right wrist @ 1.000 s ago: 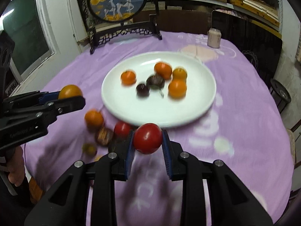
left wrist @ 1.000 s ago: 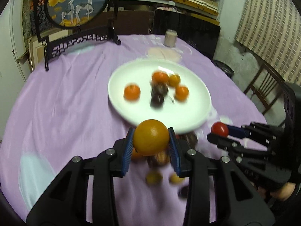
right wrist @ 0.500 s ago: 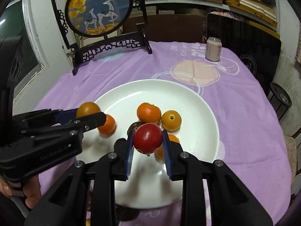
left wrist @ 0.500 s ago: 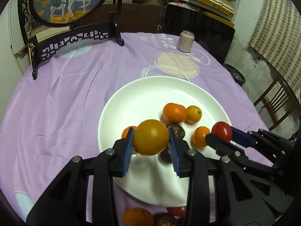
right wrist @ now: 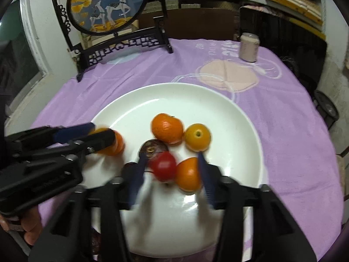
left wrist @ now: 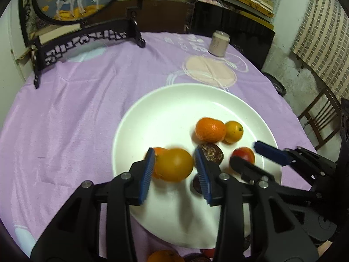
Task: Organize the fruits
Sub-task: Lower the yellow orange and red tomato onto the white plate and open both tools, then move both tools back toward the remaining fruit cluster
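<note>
A white plate (left wrist: 170, 109) (right wrist: 135, 100) holds a mandarin (left wrist: 209, 130) (right wrist: 167, 127), a small yellow-orange fruit (left wrist: 233, 131) (right wrist: 197, 137), a dark passion fruit (left wrist: 210, 154) (right wrist: 152, 148) and more. My left gripper (left wrist: 175, 170) has opened; the orange fruit (left wrist: 174, 164) sits loose between its jaws over the plate, beside another orange. My right gripper (right wrist: 171, 175) is open and wide; the red tomato (right wrist: 163, 166) (left wrist: 243, 155) lies free between its jaws next to an orange fruit (right wrist: 188, 174). The left gripper also shows in the right wrist view (right wrist: 99, 136).
A purple cloth (left wrist: 76, 109) covers the round table. A black carved stand with a round deer picture (right wrist: 104, 6) is at the back left, a small cup (left wrist: 219, 43) at the back right. Loose fruits (left wrist: 164, 256) lie on the cloth by the near plate rim. A chair (left wrist: 320, 118) stands right.
Both grippers moved forward and down over the plate, then opened. The orange fruit and the red tomato have left the jaws' grip and now sit loose among the plate's fruits.
</note>
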The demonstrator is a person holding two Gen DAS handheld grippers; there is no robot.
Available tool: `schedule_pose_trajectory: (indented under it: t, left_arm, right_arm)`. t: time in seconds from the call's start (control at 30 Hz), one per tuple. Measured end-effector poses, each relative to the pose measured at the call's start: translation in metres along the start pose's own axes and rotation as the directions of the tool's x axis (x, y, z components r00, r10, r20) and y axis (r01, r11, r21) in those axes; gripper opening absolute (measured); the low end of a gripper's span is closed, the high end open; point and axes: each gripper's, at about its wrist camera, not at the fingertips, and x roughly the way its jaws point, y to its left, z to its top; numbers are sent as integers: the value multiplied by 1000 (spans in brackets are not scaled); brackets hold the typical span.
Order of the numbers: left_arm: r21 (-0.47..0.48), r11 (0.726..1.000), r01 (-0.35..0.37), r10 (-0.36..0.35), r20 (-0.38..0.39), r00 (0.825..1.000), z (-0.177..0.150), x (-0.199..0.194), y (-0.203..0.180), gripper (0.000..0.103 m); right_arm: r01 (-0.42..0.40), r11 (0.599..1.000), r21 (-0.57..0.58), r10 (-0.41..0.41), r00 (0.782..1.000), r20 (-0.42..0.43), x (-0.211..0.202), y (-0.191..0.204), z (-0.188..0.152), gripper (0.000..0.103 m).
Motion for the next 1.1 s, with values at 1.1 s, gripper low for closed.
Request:
schedule_pose_trajectory:
  t: [1.1]
  left_arm:
    - [-34, 999, -20, 20, 10, 1000, -167, -114, 51, 62]
  right_arm:
    - [-68, 997, -33, 65, 993, -99, -64, 46, -123, 63]
